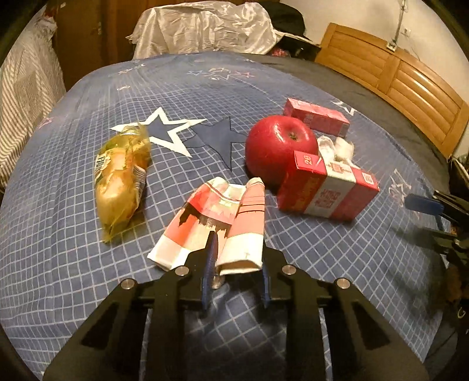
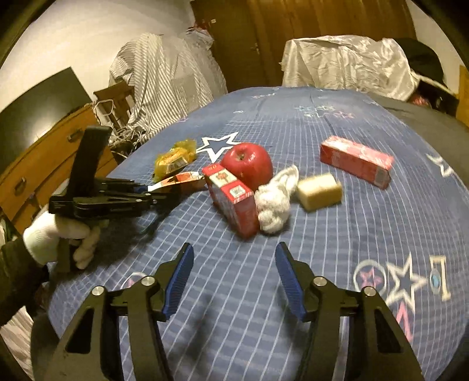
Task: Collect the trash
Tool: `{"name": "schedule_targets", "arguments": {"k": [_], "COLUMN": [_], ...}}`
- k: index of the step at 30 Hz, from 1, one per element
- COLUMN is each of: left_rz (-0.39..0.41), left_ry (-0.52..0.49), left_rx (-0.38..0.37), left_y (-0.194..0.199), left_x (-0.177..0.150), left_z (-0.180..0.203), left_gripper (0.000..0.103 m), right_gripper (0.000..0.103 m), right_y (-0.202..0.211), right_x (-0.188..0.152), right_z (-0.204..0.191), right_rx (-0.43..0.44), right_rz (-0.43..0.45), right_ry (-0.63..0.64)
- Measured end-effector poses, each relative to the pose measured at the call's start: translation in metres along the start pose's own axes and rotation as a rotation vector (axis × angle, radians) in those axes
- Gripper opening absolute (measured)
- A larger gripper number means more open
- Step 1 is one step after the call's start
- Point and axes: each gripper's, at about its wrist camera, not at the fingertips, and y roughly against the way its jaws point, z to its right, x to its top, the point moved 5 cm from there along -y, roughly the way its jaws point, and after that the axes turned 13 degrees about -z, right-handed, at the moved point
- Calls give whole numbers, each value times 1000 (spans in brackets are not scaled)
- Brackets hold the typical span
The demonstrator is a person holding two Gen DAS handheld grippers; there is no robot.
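Observation:
A crushed pink and white carton (image 1: 214,222) lies on the blue checked bed cover (image 1: 88,263). My left gripper (image 1: 237,263) is shut on its near end; it also shows in the right wrist view (image 2: 164,190) at the carton (image 2: 181,179). My right gripper (image 2: 234,275) is open and empty above the cover, short of a red box (image 2: 231,199) and a white crumpled wad (image 2: 274,202). A yellow snack wrapper (image 1: 121,175) lies left of the carton. A red apple (image 1: 280,146) sits behind the red box (image 1: 325,190).
A second red box (image 2: 356,164) and a yellow sponge (image 2: 319,190) lie further right. A wooden headboard (image 1: 395,79), a dresser (image 2: 44,164) and cloth-covered furniture (image 1: 205,26) surround the bed. My right gripper shows at the left wrist view's right edge (image 1: 433,205).

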Motion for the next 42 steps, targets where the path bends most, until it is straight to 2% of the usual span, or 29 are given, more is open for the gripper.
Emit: {"name": "schedule_targets", "arguments": {"k": [3, 6, 11, 12, 14, 15, 18, 23, 27, 31, 39, 41, 42], "left_rz": [9, 13, 17, 13, 1, -4, 17, 30, 42, 40, 33, 33, 33], "left_ry": [29, 58, 119, 129, 143, 153, 168, 158, 158, 143, 150, 160, 168], "left_rx": [2, 7, -72, -81, -77, -79, -65, -30, -8, 10, 33, 58, 61], "left_y": [11, 32, 56, 55, 48, 44, 38, 34, 33, 31, 24, 24, 24], "left_x": [-7, -24, -62, -66, -74, -75, -73, -67, -65, -60, -54, -55, -55], "left_z": [-1, 1, 2, 2, 2, 2, 3, 8, 7, 9, 9, 7, 5], "left_gripper": [12, 11, 11, 11, 11, 11, 13, 21, 40, 48, 46, 35, 26], "right_gripper": [53, 53, 51, 49, 28, 28, 27, 27, 28, 30, 34, 34, 34], "right_y": [-12, -24, -52, -57, -63, -62, -43, -1, 13, 14, -7, -12, -15], "right_x": [15, 34, 51, 52, 53, 52, 41, -17, -51, -55, -37, -36, -36], "right_z": [-5, -12, -19, -19, -21, -22, -27, -32, -35, -40, -42, -40, -38], "right_rx": [-22, -47, -69, -70, -82, -76, -73, -53, -51, -49, -58, -67, -72], "right_rz": [0, 14, -20, -30, -43, -41, -37, -45, -42, -24, -44, -49, -55], "right_ry": [42, 98, 153, 153, 151, 140, 90, -1, -9, 34, 58, 41, 36]}}
